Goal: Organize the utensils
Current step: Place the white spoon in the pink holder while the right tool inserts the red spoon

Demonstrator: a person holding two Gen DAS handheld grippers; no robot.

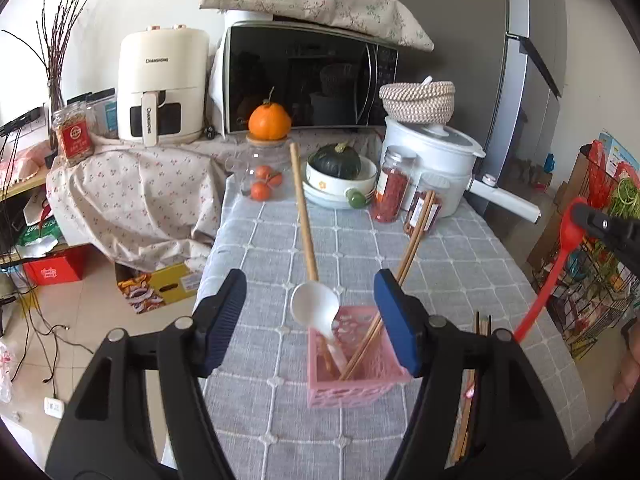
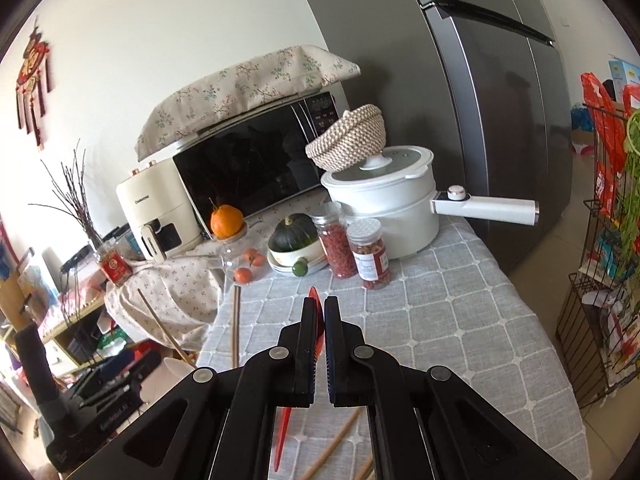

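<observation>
A pink slotted utensil basket (image 1: pixel 352 376) stands on the grey checked tablecloth. In it lean a white ladle with a long wooden handle (image 1: pixel 314 304) and a pair of brown chopsticks (image 1: pixel 404 268). My left gripper (image 1: pixel 310 312) is open and empty, its blue pads either side of the basket. More chopsticks (image 1: pixel 470 392) lie right of the basket, partly hidden by my finger. My right gripper (image 2: pixel 320 308) is shut on a red spoon (image 2: pixel 319 322) and holds it above the table; it also shows in the left wrist view (image 1: pixel 554 264). Wooden sticks (image 2: pixel 334 446) lie below it.
At the table's far end stand a white pot (image 2: pixel 384 204), two spice jars (image 2: pixel 370 254), a bowl with a dark squash (image 1: pixel 340 178), a glass jar with oranges (image 1: pixel 262 182), a microwave (image 1: pixel 308 80) and an air fryer (image 1: pixel 162 84). A fridge (image 2: pixel 480 100) and wire rack (image 2: pixel 600 280) stand right.
</observation>
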